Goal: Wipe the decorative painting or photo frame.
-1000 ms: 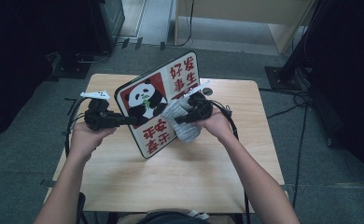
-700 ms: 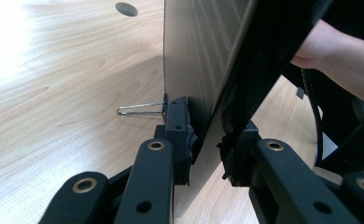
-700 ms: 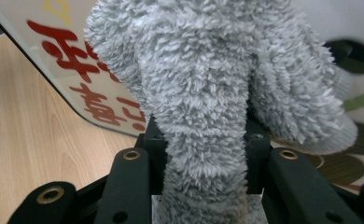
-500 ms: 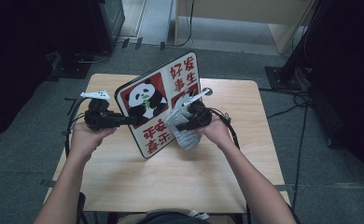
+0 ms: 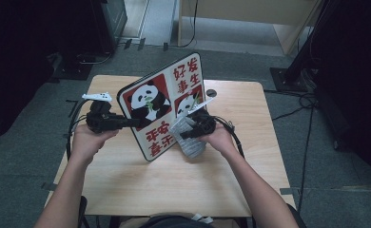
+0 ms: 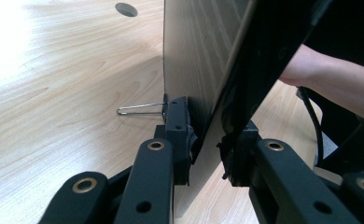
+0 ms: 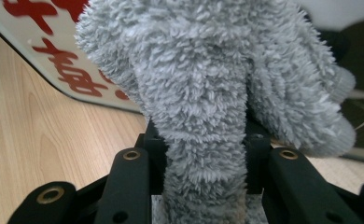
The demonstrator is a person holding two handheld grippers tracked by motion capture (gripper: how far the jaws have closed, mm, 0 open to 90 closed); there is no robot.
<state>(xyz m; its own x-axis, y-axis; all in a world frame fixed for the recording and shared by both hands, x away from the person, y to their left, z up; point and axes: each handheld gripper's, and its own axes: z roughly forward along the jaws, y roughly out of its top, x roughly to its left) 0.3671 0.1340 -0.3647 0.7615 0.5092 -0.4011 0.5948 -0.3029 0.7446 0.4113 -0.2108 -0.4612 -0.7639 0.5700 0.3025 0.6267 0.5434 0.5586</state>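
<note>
From the high view, the panda board (image 5: 167, 107) stands tilted on the bench (image 5: 126, 185), its long axis running from near-left to far-right; the left tool (image 5: 126, 122) clamps its left edge while the right tool (image 5: 186, 133), holding a grey fluffy cloth (image 5: 188, 140), sits against the printed face low on its right side. In the left gripper view, the left tool (image 6: 207, 144) pinches the board's thin edge (image 6: 217, 107), beside a wire stand (image 6: 140, 108). In the right gripper view, the right tool (image 7: 203, 154) grips the cloth (image 7: 208, 93), with the board's red lettering (image 7: 66, 70) directly ahead, so wiping likely runs along that face.
</note>
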